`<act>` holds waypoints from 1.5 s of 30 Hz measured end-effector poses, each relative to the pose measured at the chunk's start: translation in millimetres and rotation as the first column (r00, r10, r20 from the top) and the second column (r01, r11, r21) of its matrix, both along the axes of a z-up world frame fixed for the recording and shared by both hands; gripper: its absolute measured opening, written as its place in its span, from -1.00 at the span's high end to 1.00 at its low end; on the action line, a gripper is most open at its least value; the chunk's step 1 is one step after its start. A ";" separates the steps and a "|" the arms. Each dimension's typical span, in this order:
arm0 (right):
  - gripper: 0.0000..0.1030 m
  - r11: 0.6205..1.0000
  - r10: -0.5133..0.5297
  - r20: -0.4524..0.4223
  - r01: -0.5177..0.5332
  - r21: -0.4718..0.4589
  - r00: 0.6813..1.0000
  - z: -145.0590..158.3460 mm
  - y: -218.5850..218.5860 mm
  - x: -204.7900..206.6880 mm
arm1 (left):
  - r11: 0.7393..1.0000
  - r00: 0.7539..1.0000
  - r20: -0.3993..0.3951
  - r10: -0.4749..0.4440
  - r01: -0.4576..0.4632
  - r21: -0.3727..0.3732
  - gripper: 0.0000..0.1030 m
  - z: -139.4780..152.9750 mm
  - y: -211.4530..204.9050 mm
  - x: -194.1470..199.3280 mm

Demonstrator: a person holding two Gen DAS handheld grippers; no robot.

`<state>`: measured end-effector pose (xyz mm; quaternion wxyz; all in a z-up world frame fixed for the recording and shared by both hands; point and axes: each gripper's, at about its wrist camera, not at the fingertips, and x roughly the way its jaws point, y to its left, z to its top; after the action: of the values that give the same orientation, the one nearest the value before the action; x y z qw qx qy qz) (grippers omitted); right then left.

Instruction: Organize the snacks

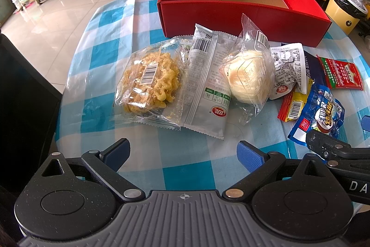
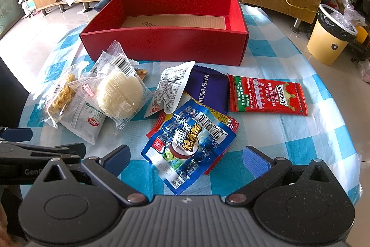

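A round table under a blue-and-white checked cloth [image 2: 289, 131] carries everything. At its far side sits an open red cardboard box [image 2: 166, 43], its long axis running left to right across both views, its brown floor bare.

In front of the box the snacks lie in a loose row, none inside it. Largest is a clear-wrapped crumbly yellow pastry [image 1: 148, 82] at the left end, barcode up, its long axis pointing toward the box. Touching its right edge lies a long silver-grey foil packet [image 1: 208, 85], lengthwise from near edge toward the box, partly under a clear-wrapped round pale bun [image 1: 248, 75]. Next come a white printed pouch [image 2: 172, 89], tilted, then a dark purple wafer biscuit pack [image 2: 209, 89] lying toward the box, mostly covered in the left wrist view. A flat red spicy-strip packet [image 2: 267, 94] lies crosswise, apart from the others at the right. Nearest is a blue glossy sausage pack [image 2: 187, 147], set diagonally over a small red-and-yellow sachet [image 2: 222, 122].

The right wrist view shows the purple pack's lettering and the whole red packet; the left wrist view shows the pastry in full, which the right one cuts to a sliver.

The left gripper [image 1: 182, 154] hovers low over bare cloth before the silver packet, blue-padded fingers spread wide, holding nothing. The right gripper [image 2: 187, 159] has its fingers apart on either side of the blue pack, not gripping it
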<state>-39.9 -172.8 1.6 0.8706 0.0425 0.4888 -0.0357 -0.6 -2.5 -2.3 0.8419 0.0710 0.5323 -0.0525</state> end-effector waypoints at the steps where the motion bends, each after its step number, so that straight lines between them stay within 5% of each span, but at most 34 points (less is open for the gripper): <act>1: -0.93 1.000 0.000 0.000 0.000 0.000 1.000 0.0 -0.3 0.0 | 1.000 1.000 0.000 0.000 0.000 0.000 -0.95 0.0 0.0 0.1; 45: -0.93 0.998 0.057 0.051 -0.059 0.037 0.997 16.5 1.5 16.0 | 1.000 0.999 0.051 0.009 -0.008 -0.007 -0.90 14.0 5.0 10.2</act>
<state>-23.9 -171.4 18.0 0.8823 0.0460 0.4685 -0.0001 9.7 2.5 11.7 0.8558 0.0670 0.5107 -0.0491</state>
